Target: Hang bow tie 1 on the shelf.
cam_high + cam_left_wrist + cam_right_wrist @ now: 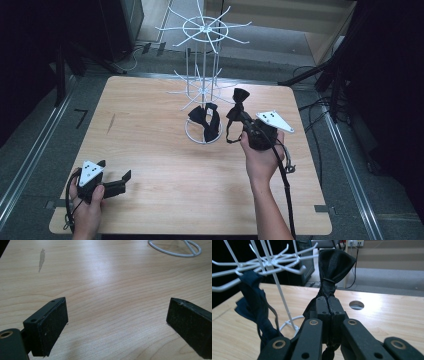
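High view: the right gripper [246,121] is lifted above the wooden table [150,150], jaws clamped tight on a black bow tie [238,102], which sticks up just beside the white wire display rack [204,30]. A second dark bow tie [206,120] hangs on the rack's lower hooks. Near the table's front left corner the left gripper [122,179] rests low, jaws spread wide with nothing between them.
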`<state>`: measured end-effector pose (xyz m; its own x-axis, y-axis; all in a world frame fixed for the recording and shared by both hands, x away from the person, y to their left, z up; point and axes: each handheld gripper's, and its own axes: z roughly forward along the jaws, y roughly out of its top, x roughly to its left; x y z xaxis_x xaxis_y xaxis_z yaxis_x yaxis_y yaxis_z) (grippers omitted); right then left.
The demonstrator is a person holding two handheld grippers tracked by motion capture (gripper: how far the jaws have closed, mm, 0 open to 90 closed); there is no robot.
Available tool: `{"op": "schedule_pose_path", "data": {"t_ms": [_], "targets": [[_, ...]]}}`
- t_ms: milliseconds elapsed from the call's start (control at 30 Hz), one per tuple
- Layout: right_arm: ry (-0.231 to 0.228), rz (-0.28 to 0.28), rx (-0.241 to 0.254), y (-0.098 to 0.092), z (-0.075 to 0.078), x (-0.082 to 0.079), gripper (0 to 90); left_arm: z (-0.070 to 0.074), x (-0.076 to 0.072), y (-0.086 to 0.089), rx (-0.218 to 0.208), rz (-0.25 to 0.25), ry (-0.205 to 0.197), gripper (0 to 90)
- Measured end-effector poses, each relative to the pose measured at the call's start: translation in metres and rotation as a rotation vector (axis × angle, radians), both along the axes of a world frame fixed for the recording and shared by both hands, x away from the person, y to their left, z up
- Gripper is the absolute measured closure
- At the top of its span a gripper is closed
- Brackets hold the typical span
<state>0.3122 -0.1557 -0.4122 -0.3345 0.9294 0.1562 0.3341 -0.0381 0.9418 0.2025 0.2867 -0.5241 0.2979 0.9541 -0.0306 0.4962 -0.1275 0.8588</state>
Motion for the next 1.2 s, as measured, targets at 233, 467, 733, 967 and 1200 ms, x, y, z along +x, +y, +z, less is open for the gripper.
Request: {"op": "schedule_pose_path", "data": {"t_ms": [233,467,733,967,1200], "targets": [[-0.039,0.001,-0.001,0.003,0.011,-0.002,89.8,0.0,0.0,0.0,0.0,0.0,-0.001,4.4],[-0.052,0.005,-0.002,0.005,0.018,-0.003,89.8,0.0,0.0,0.0,0.0,0.001,0.0,4.4],[-0.082,0.022,-0.008,0.014,0.029,-0.01,89.5,0.0,0.0,0.0,-0.002,0.001,0.0,4.4],[-0.084,0.045,-0.031,0.026,0.029,-0.011,89.1,0.0,0.0,0.0,-0.002,0.001,0.0,4.4],[-0.072,0.056,-0.053,0.041,0.022,-0.009,88.0,0.0,0.0,0.0,-0.003,0.002,-0.002,4.4]]}}
